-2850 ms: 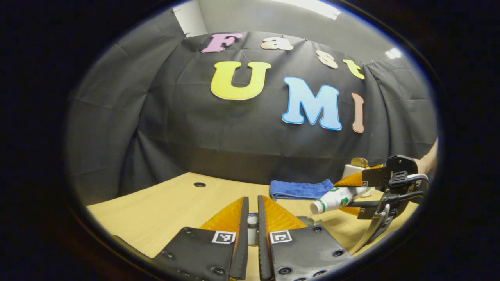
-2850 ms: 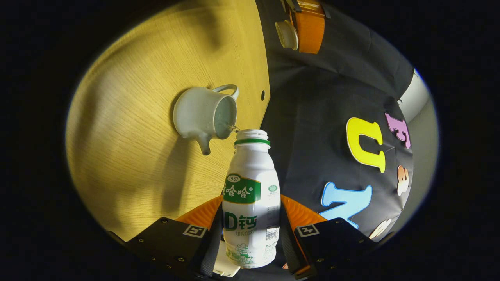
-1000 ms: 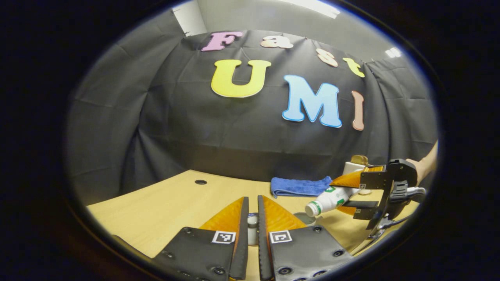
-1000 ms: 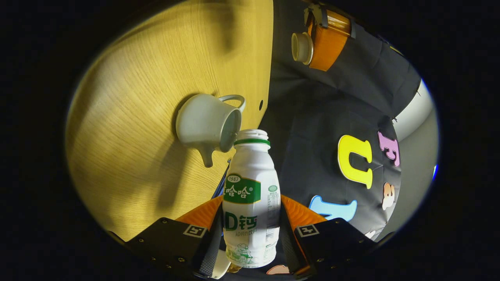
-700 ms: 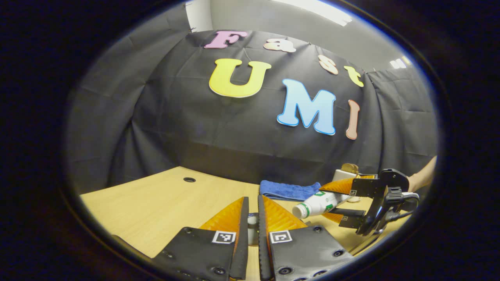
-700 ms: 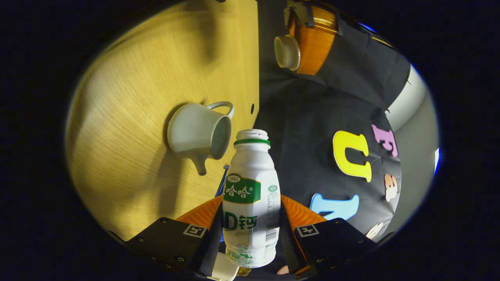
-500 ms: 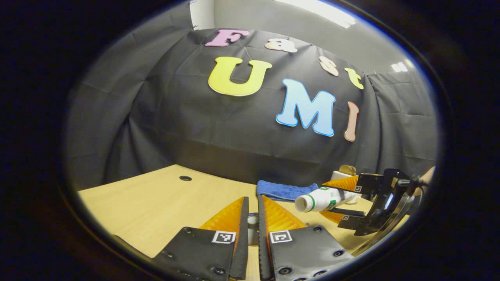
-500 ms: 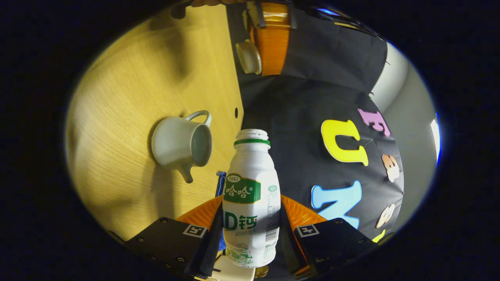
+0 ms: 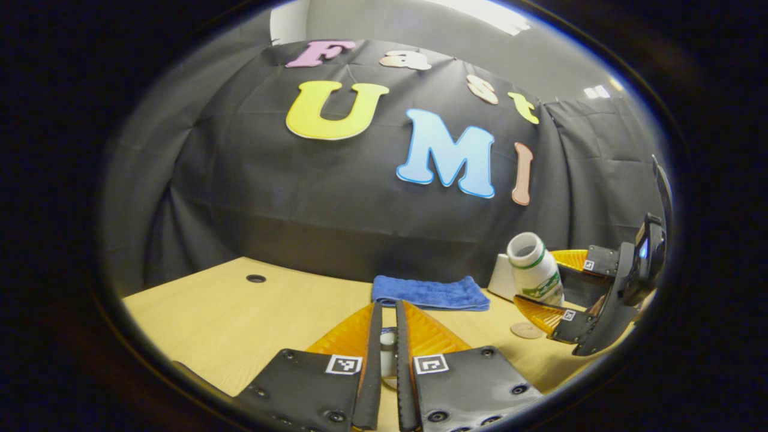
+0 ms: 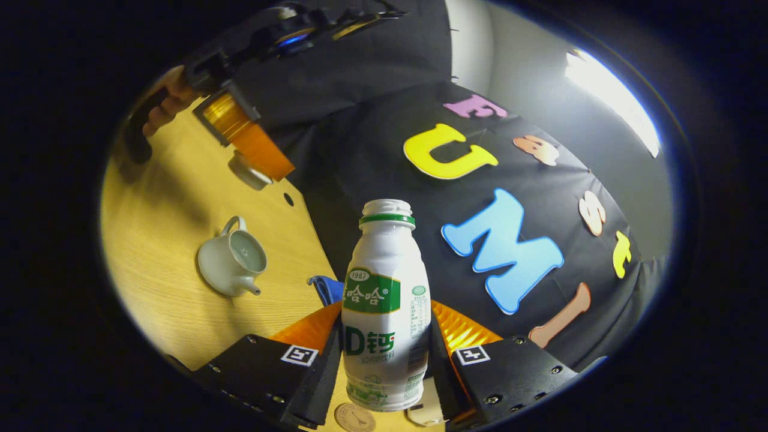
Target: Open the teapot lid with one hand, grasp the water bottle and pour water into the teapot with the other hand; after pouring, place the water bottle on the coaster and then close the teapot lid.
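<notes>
My right gripper (image 10: 387, 321) is shut on the white water bottle (image 10: 387, 288), which has a green label and no cap and is held nearly upright. The pale open teapot (image 10: 231, 261) stands on the wooden table (image 10: 150, 240) to the left, apart from the bottle. A round coaster (image 10: 354, 418) lies just below the bottle's base. In the left gripper view my left gripper (image 9: 389, 315) is shut on the teapot lid (image 9: 389, 343), held above the table. The right gripper (image 9: 543, 282) holds the bottle (image 9: 534, 270) at the right, above the coaster (image 9: 527, 330).
A folded blue towel (image 9: 426, 293) lies at the table's back edge. A white object (image 9: 497, 277) stands behind the bottle. A cable hole (image 9: 256, 278) sits at the back left. A hand (image 10: 165, 102) holds the left gripper (image 10: 264, 165) with the lid (image 10: 247, 171).
The bottle has swung from tilted over the teapot's mouth to nearly upright and moved right, away from the teapot, to above the coaster. The left gripper still holds the lid.
</notes>
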